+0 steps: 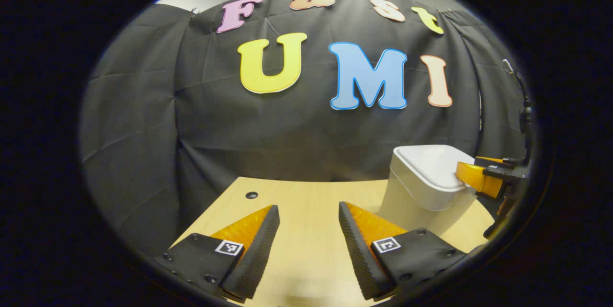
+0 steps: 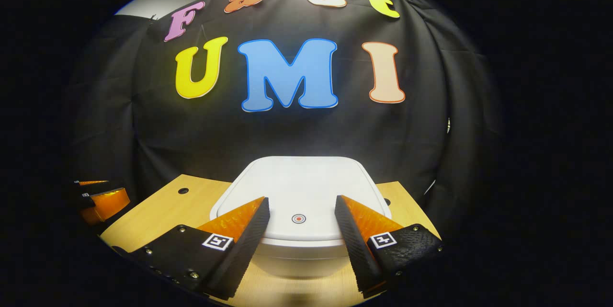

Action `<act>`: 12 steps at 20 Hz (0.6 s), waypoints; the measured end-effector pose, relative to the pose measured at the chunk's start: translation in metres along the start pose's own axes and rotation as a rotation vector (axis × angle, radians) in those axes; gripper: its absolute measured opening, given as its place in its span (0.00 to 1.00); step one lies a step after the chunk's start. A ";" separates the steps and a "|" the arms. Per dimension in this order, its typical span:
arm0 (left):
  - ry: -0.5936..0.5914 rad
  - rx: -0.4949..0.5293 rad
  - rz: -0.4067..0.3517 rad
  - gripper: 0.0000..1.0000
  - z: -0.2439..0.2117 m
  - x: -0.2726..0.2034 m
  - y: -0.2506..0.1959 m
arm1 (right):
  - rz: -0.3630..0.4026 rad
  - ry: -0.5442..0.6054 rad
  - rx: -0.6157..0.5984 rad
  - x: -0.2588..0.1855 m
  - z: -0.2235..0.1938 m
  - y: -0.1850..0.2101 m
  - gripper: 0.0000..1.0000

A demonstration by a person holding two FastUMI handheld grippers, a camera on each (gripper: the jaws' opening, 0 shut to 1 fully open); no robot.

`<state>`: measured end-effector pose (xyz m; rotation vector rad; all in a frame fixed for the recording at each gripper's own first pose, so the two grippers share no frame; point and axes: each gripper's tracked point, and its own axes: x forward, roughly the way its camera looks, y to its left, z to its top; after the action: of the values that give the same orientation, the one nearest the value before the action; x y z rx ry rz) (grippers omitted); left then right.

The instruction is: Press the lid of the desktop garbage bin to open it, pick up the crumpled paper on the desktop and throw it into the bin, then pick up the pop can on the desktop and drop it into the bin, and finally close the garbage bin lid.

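Note:
A white garbage bin (image 2: pixel 299 192) with its flat lid down stands on the wooden desk (image 2: pixel 158 211), right in front of my right gripper (image 2: pixel 301 206). That gripper is open, its fingers hovering over the lid's near edge on either side of a small round red mark (image 2: pixel 298 219). In the left gripper view the same bin (image 1: pixel 426 177) sits at the right, with the right gripper (image 1: pixel 479 177) reaching over its lid from the right. My left gripper (image 1: pixel 309 213) is open above bare desk, left of the bin, with nothing between its fingers.
The light wooden desk (image 1: pixel 306 197) has a small dark cable hole (image 1: pixel 251 195) near its back left; the same hole (image 2: pixel 183 190) appears in the right gripper view. Black cloth closes off the back and sides. The left gripper (image 2: pixel 98 199) shows at the far left of the right gripper view.

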<state>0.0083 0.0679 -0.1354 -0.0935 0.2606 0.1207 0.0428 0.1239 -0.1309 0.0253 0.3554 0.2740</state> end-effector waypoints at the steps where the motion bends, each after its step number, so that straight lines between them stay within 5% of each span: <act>1: -0.002 0.001 -0.001 0.85 0.000 0.000 0.000 | 0.000 -0.001 0.002 0.000 0.001 0.001 0.89; 12: -0.032 0.006 -0.013 0.85 0.016 0.005 -0.007 | 0.003 -0.008 0.006 -0.001 0.006 0.000 0.88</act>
<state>0.0183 0.0633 -0.1211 -0.0871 0.2288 0.1079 0.0441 0.1243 -0.1253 0.0325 0.3480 0.2753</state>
